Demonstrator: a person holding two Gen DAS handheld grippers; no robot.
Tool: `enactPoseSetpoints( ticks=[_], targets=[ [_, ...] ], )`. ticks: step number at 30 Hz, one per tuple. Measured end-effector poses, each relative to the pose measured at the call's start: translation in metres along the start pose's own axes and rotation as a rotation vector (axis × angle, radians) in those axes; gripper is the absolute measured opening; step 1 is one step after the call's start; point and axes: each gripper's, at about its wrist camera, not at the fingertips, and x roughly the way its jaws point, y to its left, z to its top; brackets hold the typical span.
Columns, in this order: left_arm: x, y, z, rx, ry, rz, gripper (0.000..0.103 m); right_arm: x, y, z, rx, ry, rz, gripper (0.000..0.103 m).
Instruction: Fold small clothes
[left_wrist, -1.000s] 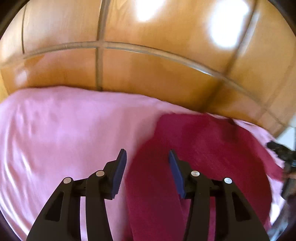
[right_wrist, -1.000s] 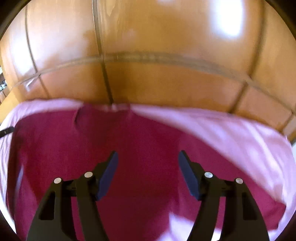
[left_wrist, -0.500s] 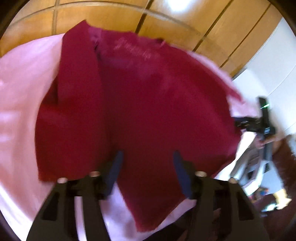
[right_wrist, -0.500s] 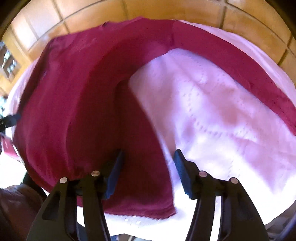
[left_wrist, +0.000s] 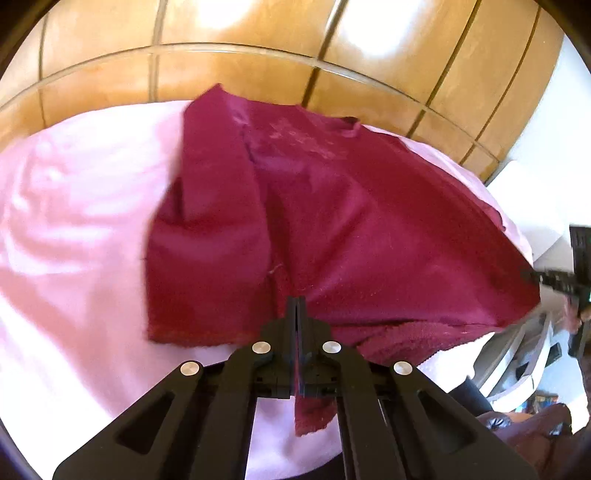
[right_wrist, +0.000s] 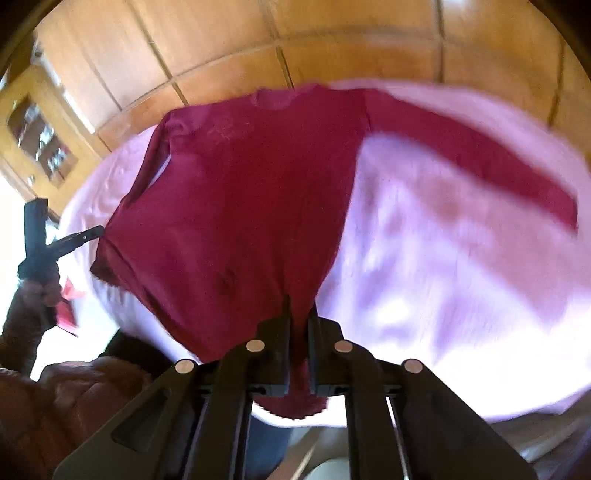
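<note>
Both grippers, left gripper (left_wrist: 297, 308) and right gripper (right_wrist: 298, 314), now clamped on fuzzy crimson sweater (right_wrist: 240, 206) hem.

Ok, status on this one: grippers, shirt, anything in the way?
Left gripper shut on red shirt hem. Right gripper shut on hem too. One sleeve out across pink bedspread. Nothing in the way.
</note>
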Motion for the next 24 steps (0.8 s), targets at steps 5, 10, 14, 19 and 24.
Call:
enactPoseSetpoints(
  ticks=[5,10,14,19,24],
  targets=[
    [0.007,0.0,-0.025,-0.018,0.087,-0.045,0.0,0.046,-0.007,-0.031,0.053,0.108,-0.083,0.006],
    [-0.009,0.005,-0.042,-0.054,0.082,-0.111,0.0,0.05,0.001,-0.024,-0.005,0.102,-0.191,0.006],
    [-0.018,0.024,-0.051,-0.142,0.05,-0.098,0.011,0.058,-0.004,-0.021,-0.054,0.166,-0.25,0.006],
    [-0.046,0.073,-0.05,-0.321,-0.056,0.026,0.024,0.049,0.018,0.002,-0.117,0.071,-0.343,0.048],
    [-0.059,0.084,-0.037,-0.379,-0.14,0.036,0.053,0.048,0.061,0.04,-0.189,-0.087,-0.301,0.072]
  ],
)
